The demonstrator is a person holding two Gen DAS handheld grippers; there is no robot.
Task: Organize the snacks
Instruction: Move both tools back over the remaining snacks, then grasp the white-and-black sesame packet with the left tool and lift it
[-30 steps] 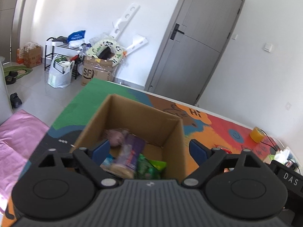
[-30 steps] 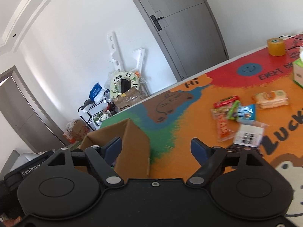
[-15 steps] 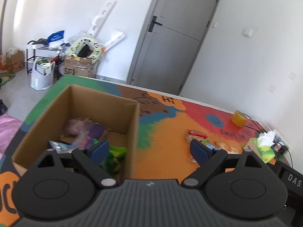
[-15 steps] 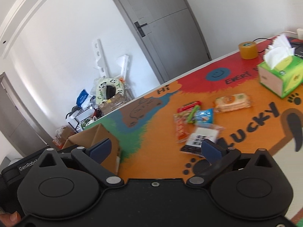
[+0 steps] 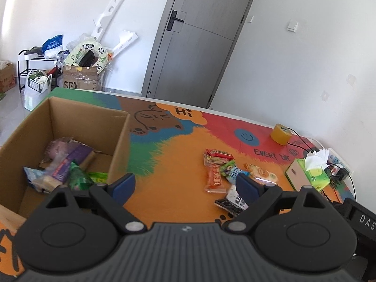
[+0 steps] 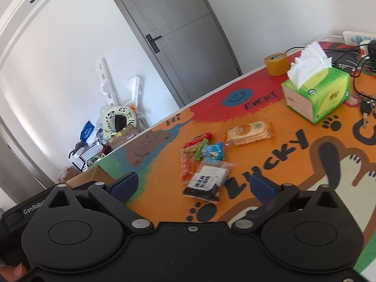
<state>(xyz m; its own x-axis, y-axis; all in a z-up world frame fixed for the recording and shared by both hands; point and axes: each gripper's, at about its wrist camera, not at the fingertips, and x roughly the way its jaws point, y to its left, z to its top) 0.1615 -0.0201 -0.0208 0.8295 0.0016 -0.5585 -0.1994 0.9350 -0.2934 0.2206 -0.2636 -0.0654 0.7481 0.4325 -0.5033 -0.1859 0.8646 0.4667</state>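
A cardboard box point(image 5: 122, 138) stands at the table's left and holds several snack packets point(image 5: 63, 164). Loose snacks lie on the colourful mat: a red and orange packet point(image 5: 213, 174), a blue-green packet point(image 6: 211, 151), a cracker pack point(image 6: 249, 130) and a black-and-white seed bag point(image 6: 205, 182). My left gripper point(image 5: 185, 186) is open and empty, above the mat between the box and the snacks. My right gripper point(image 6: 195, 183) is open and empty, close over the seed bag. The box corner shows in the right wrist view point(image 6: 94, 172).
A green tissue box point(image 6: 317, 96) and a yellow tape roll point(image 6: 276, 63) stand at the far right, with keys point(image 6: 365, 108) and cables point(image 6: 359, 58) beyond. A grey door point(image 5: 195, 44) and floor clutter point(image 5: 80, 70) lie past the table's far edge.
Both grippers have swung right, away from the box toward the loose snacks. The right gripper has moved nearer the seed bag. Both stay open and empty.
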